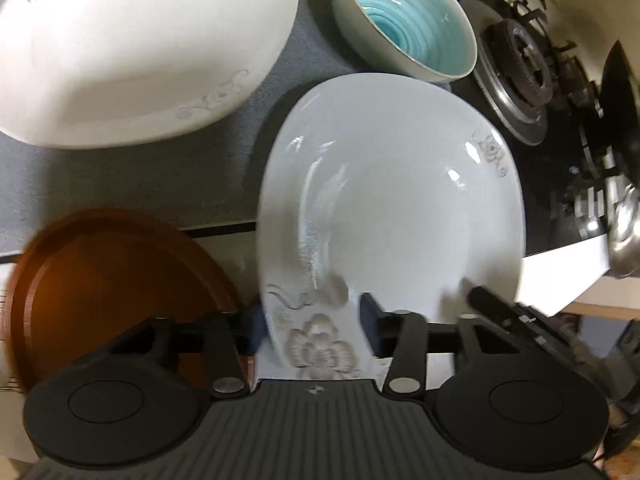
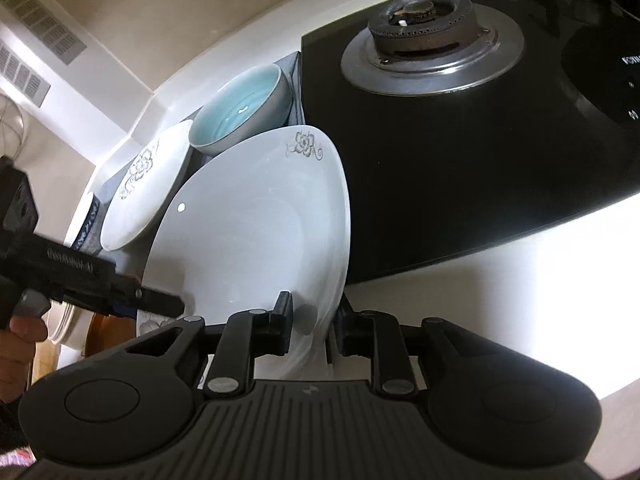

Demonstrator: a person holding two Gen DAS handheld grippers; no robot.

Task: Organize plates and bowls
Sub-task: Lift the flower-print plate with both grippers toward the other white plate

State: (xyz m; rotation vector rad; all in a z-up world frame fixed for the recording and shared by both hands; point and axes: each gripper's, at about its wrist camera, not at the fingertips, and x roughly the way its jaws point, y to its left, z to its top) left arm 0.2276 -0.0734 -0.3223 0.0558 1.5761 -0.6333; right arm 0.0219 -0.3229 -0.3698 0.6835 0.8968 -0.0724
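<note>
A white flower-printed plate [image 1: 392,200] is held up off the counter by both grippers. My left gripper [image 1: 312,320] is shut on its near rim by the big flower print. My right gripper [image 2: 312,320] is shut on the plate's [image 2: 256,224] right edge; its finger also shows in the left wrist view [image 1: 488,300]. A second, larger white plate [image 1: 140,52] lies on the grey mat at the left; in the right wrist view [image 2: 148,184] it is behind the held plate. A bowl with a blue glazed inside [image 1: 404,20] stands behind; it also shows in the right wrist view [image 2: 240,108].
A brown round tray [image 1: 112,288] sits below left at the counter's front edge. A black gas hob with a burner [image 1: 520,68] lies to the right, also in the right wrist view [image 2: 424,24]. A blue-patterned dish [image 2: 90,220] peeks out at far left.
</note>
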